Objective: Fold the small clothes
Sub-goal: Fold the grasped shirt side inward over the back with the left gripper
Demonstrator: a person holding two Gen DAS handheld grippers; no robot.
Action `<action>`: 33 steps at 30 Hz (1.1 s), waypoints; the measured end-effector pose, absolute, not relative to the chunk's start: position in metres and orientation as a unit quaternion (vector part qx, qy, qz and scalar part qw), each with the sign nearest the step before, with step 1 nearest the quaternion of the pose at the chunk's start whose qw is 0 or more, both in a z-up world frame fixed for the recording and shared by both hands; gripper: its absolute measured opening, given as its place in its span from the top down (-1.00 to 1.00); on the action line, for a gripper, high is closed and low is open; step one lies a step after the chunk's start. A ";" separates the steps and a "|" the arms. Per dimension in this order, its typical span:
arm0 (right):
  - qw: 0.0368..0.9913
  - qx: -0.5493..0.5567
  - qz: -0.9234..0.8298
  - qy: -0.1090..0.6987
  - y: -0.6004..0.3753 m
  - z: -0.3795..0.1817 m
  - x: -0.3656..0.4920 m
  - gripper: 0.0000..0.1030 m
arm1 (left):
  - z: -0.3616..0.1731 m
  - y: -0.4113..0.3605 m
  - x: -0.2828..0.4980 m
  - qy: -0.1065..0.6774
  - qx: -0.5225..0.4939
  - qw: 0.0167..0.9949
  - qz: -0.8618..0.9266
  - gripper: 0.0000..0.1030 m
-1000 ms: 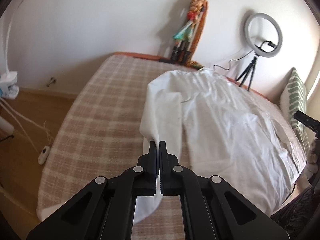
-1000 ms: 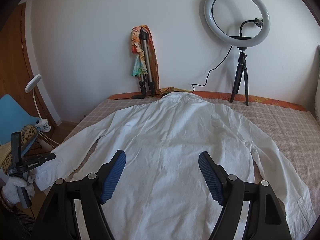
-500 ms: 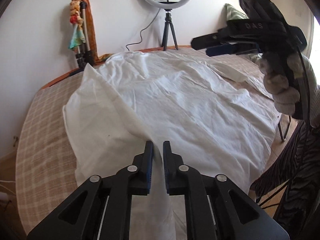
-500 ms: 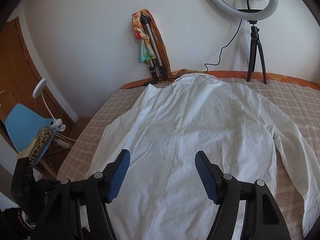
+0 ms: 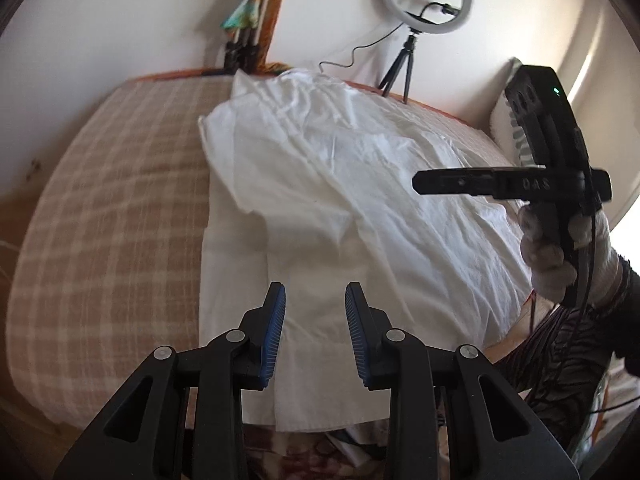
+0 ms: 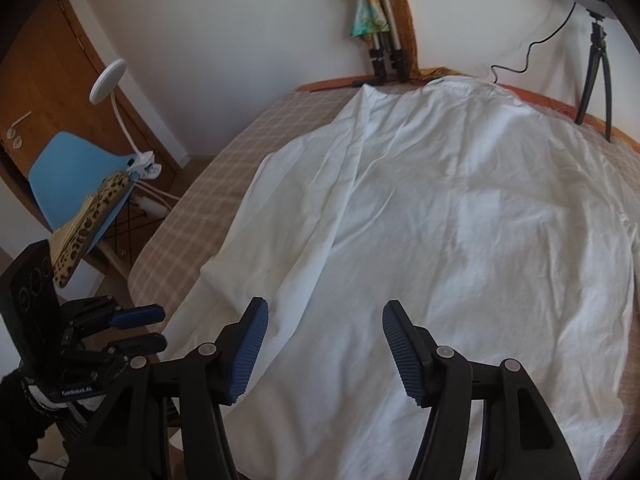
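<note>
A white long-sleeved shirt point(image 6: 440, 208) lies spread on a beige checked bed point(image 6: 208, 192), collar towards the far wall. Its left side and sleeve point(image 5: 256, 184) are folded inward over the body. My left gripper point(image 5: 315, 304) is open and empty, hovering over the shirt's lower left hem; it also shows at the lower left of the right wrist view point(image 6: 140, 328). My right gripper point(image 6: 325, 320) is open and empty above the shirt's lower middle. It appears in the left wrist view point(image 5: 448, 182), held in a white-gloved hand over the shirt's right side.
A ring light on a tripod point(image 5: 424, 0) and a folded tripod with a colourful cloth point(image 6: 376, 20) stand at the far wall. A blue chair with a leopard-print item point(image 6: 76, 184) and a lamp stand left of the bed. A green patterned pillow point(image 5: 516, 136) lies far right.
My left gripper carried the left sleeve and side inward over the shirt, then opened and let it go. The right gripper stayed open and shifted slightly left over the shirt.
</note>
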State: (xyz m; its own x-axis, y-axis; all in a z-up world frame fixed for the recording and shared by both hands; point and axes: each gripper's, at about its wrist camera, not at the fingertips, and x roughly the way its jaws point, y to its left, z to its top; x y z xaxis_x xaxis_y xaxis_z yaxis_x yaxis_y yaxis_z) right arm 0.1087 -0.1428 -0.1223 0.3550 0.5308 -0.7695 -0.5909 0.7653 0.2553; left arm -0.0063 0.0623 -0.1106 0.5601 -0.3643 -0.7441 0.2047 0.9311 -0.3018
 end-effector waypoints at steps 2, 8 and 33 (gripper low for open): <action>0.807 -0.035 0.354 0.471 -0.131 -0.133 0.105 -0.19 | -0.122 0.064 -0.002 0.454 -0.103 0.872 -0.155 0.43; 0.776 -0.038 0.375 0.506 -0.110 -0.156 0.094 -0.19 | -0.132 0.064 0.026 0.456 -0.127 0.871 -0.133 0.42; 0.754 -0.067 0.387 0.527 -0.086 -0.177 0.083 0.67 | -0.119 0.088 -0.020 0.443 -0.095 0.887 -0.089 0.36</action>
State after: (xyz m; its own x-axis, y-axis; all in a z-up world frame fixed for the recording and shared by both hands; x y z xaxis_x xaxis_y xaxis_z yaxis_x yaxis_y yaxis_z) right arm 0.0829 -0.0861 -0.1770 0.1464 0.5122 -0.8463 -0.6538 0.6921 0.3057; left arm -0.0200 0.0884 -0.1190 0.5920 -0.2427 -0.7685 0.0737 0.9659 -0.2483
